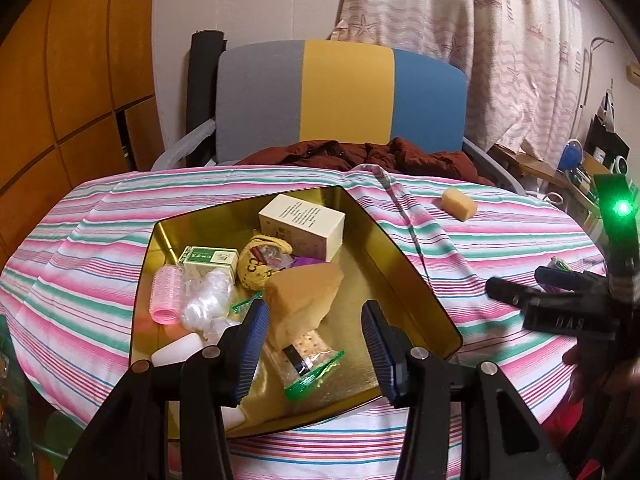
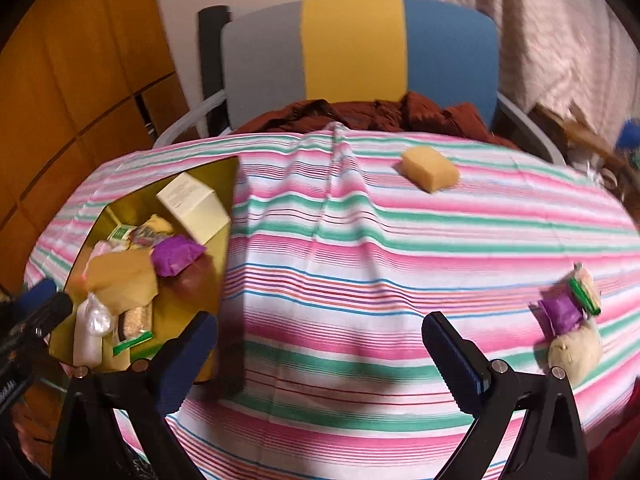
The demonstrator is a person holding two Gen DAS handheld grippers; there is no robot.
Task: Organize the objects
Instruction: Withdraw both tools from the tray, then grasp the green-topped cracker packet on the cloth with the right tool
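lying at the left of the striped tablecloth [image 2: 360,280] that covers the surface, a gold metal tin [image 1: 404,264] holds a jumble of things: a pink hair roller [image 1: 166,296] by its left wall, a small green and white box [image 1: 208,262] behind it, crumpled clear plastic [image 1: 206,300], a white bottle [image 1: 176,350] at the near left corner, a yellow patterned pouch [image 1: 256,266], a cream carton [image 1: 302,222] toward the far corner, and a large yellow sponge wedge [image 1: 302,296] in the middle. a cracker packet with green edging [image 1: 306,360] lies just in front of the wedge. from the right wrist view a purple sachet [image 2: 176,256] also shows inside the tin.

the left hand-held gripper [image 1: 314,344] hangs over the near part of the tin, its blue-padded jaws spread wide and empty, the wedge and cracker packet showing between them.

further right, a small yellow sponge block [image 2: 430,172] sits alone on the cloth near the far edge, well apart from the tin. the right hand-held gripper [image 2: 318,356] hovers above bare cloth, jaws wide apart, holding nothing. at the right edge lie a purple packet [image 2: 562,312], a green-edged packet [image 2: 586,294] touching it and a cream lump [image 2: 574,354] just nearer.

behind the surface stands a chair [image 1: 344,96] with grey, yellow and blue panels, a dark red garment [image 1: 360,156] on its seat.
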